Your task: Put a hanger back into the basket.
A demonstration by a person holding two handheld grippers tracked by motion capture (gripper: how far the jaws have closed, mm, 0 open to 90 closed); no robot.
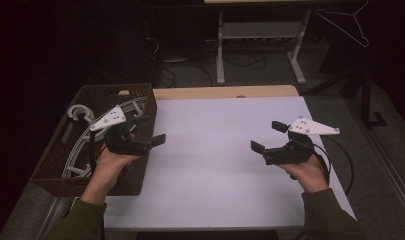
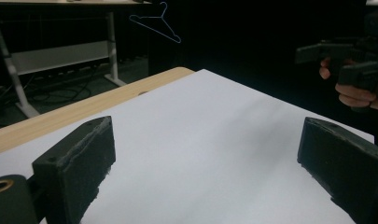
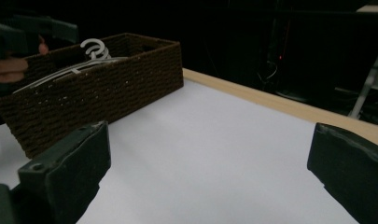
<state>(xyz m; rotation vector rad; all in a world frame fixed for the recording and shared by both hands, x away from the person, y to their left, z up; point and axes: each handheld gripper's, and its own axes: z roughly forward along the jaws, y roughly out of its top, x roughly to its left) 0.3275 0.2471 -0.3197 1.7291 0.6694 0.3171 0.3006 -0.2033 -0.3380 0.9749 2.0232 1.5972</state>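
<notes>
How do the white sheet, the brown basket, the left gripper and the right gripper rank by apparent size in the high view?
1. White sheet, by far the largest.
2. Brown basket.
3. Left gripper and right gripper: they look about alike, both open and empty, so I won't rank them.

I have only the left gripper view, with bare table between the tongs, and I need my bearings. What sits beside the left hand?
Observer: A brown basket stands at the table's left edge. The left tongs are at its right wall, pointing out over the table.
Operator: Is anything in it?
Observer: White hangers lie inside, with a hook toward the far end.
Operator: Do the right tongs hold anything?
Observer: No. The right tongs are open with nothing between them, over the table's right side and pointing toward the basket.
</notes>
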